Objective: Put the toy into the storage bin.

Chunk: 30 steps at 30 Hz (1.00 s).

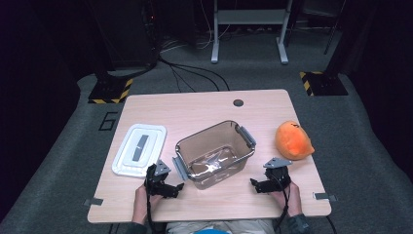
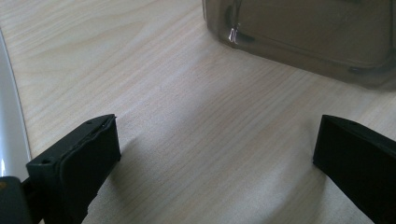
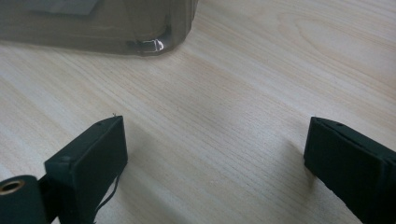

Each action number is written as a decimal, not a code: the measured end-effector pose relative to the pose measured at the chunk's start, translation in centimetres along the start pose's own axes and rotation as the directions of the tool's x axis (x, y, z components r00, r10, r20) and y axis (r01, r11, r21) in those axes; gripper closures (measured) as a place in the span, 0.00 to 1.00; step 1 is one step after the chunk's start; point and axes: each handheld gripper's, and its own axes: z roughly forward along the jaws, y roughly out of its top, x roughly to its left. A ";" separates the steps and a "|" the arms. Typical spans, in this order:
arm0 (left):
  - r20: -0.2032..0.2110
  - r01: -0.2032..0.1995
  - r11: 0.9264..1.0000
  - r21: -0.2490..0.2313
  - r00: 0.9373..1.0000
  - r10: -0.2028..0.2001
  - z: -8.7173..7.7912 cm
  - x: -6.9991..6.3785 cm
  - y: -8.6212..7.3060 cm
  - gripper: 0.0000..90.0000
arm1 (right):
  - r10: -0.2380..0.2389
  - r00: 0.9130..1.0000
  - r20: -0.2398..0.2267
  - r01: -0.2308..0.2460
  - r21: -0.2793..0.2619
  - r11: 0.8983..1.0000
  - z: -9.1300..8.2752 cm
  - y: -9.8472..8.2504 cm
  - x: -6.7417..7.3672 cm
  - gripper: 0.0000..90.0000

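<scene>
I see a light wood tabletop [image 1: 204, 109] carrying three things. A clear brownish plastic bin [image 1: 215, 153] with grey latch handles stands near the middle, open at the top and tilted in plan relative to the tabletop edges. Its white lid [image 1: 139, 149] lies flat to the left, apart from the bin. An orange plush toy [image 1: 293, 141] rests near the right edge, well apart from the bin.

My left gripper [image 1: 168, 187] sits low over the near side of the tabletop, just beside the bin's near left corner and close to the lid's near edge. Its jaws stand wide apart with nothing between them; its own view shows bare wood there, the bin wall [image 2: 308, 37] ahead.

My right gripper [image 1: 259, 185] sits near the bin's near right side, jaws likewise spread and holding nothing, the bin's corner [image 3: 140, 28] ahead.
</scene>
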 end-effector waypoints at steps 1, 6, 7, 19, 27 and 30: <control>0.000 0.000 1.000 0.000 1.000 0.000 0.0 0.0 0.0 0.00 | -0.004 1.000 -0.002 0.004 0.007 1.000 0.0 0.0 0.0 0.05; 0.001 0.004 1.000 -0.004 1.000 -0.004 0.1 0.0 0.0 0.00 | 0.008 1.000 -0.011 -0.008 0.022 1.000 -0.2 0.2 -0.2 0.05; -0.002 0.001 1.000 -0.005 1.000 -0.001 0.0 0.0 0.0 0.00 | 0.012 1.000 -0.014 -0.012 0.019 1.000 -0.4 0.2 -0.3 0.05; -0.001 -0.009 1.000 0.004 1.000 0.009 0.0 0.0 0.0 0.00 | 0.021 0.999 -0.030 -0.021 -0.007 1.000 -2.4 1.6 -1.1 0.06; -0.001 0.004 1.000 -0.005 1.000 -0.004 0.1 0.0 0.0 0.00 | 0.034 0.999 -0.038 -0.035 -0.025 0.999 -3.5 2.7 -1.5 0.07; 0.000 0.006 1.000 -0.005 1.000 -0.006 0.1 0.0 0.0 0.00 | 0.030 0.999 -0.042 -0.031 -0.028 0.999 -3.8 3.1 -1.7 0.07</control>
